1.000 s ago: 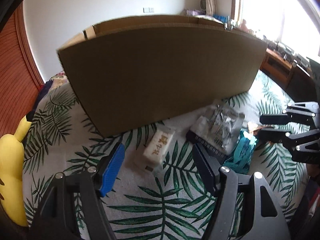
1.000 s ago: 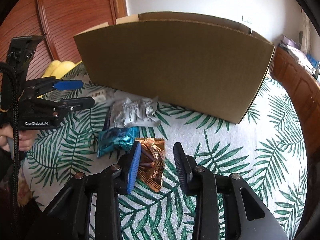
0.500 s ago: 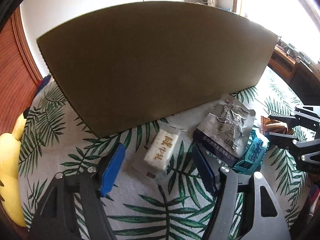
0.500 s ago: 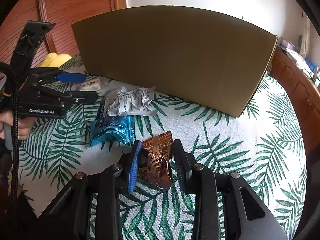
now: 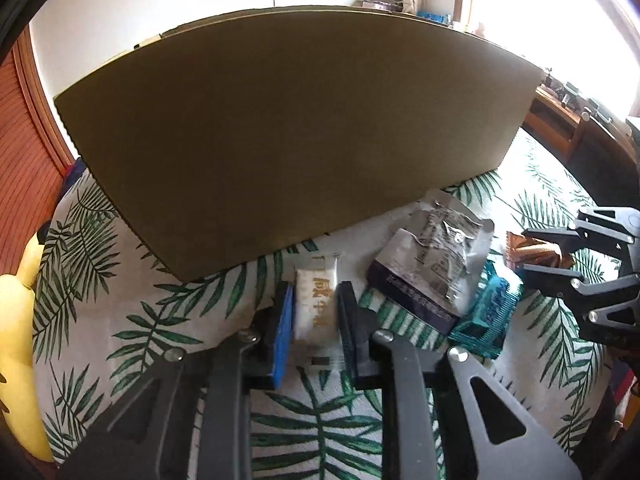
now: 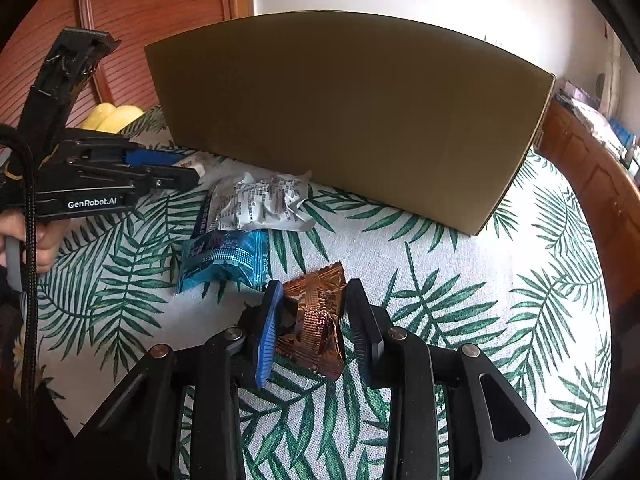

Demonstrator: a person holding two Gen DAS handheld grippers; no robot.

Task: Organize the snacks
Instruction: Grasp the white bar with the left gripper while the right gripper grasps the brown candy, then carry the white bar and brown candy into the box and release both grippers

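Fingers (image 5: 285,322) of left gripper (image 5: 314,320) pinching white rectangular wrapped snack bar (image 5: 316,300); right gripper (image 6: 310,320) clamping crinkled copper foil snack packet (image 6: 316,316), both near leaf-print tablecloth's (image 6: 460,320) middle. Advising: lifting straight, clearing tall brown cardboard box's (image 6: 348,120) rim before releasing.

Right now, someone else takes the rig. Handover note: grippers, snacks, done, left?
Left gripper: shut on the white snack bar, on the cloth in front of the cardboard box.
Right gripper: shut on the copper-foil snack, also low over the cloth.
Loose on the leaf-print cloth: silver pouch and blue packet, between the two grippers.
Done: both grasps made. The box's inside is hidden.
Left: probably lift both into the box, then fetch the pouch and the packet.
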